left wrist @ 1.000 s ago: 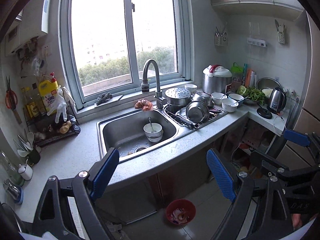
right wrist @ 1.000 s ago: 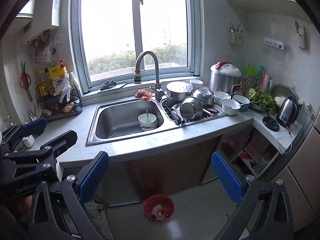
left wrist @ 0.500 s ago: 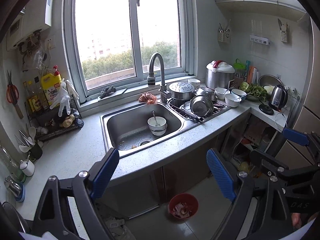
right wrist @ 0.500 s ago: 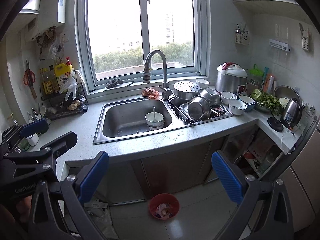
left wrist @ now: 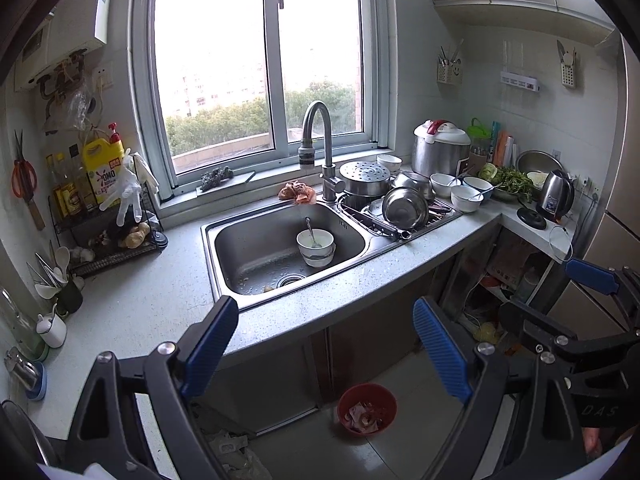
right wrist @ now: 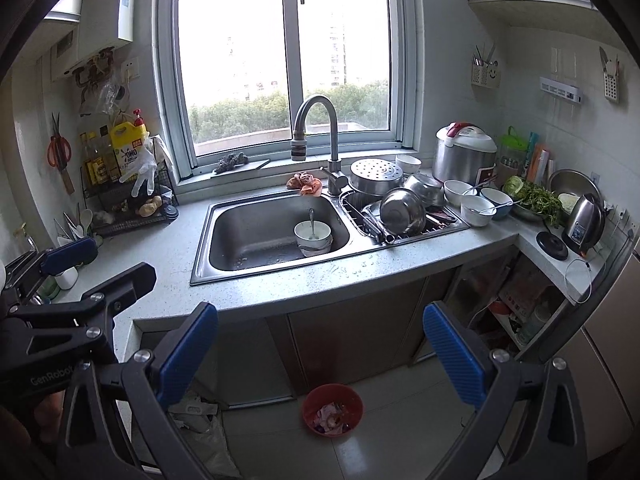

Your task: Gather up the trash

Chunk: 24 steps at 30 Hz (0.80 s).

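Trash: crumpled orange-brown scrap (left wrist: 297, 193) lying on bench behind sink (left wrist: 224, 240), beside faucet (left wrist: 316, 148). Looking light, soft, crushable; pinching bunched middle seems best. Left hand-held gripper (left wrist: 324, 344) and right hand-held gripper (right wrist: 318, 344) both hanging apart, empty.

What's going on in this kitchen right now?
A person holds a two-finger tool in each hand, facing a cluttered grey kitchen counter. Both the left tool and the right tool are open and empty, away from the counter. Nothing has been picked up yet. A small red trash bin on the floor tiles already holds some scraps. A crumpled orange-brown wad lies behind the steel sink, beside the curved metal faucet. White bowls with a spoon sit in the basin.
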### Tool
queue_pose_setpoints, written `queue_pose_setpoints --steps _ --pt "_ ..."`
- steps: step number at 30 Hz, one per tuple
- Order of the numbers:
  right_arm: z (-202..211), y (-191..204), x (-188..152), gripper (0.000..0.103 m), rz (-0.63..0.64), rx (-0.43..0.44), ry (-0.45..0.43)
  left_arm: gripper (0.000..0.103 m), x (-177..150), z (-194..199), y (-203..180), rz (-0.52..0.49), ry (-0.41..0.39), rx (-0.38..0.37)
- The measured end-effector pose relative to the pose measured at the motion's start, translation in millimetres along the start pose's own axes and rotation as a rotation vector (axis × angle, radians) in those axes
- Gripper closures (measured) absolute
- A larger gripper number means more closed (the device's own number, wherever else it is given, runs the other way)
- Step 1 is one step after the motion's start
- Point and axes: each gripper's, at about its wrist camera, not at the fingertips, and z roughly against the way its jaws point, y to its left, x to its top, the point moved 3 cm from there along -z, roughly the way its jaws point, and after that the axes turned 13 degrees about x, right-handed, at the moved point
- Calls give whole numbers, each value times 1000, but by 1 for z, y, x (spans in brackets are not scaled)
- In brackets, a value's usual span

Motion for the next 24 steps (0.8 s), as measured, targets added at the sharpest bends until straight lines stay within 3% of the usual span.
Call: queue_pose_setpoints --steps 24 --pt "3 1 -2 1 -22 -28 11 15 -6 0 2 -12 2 -29"
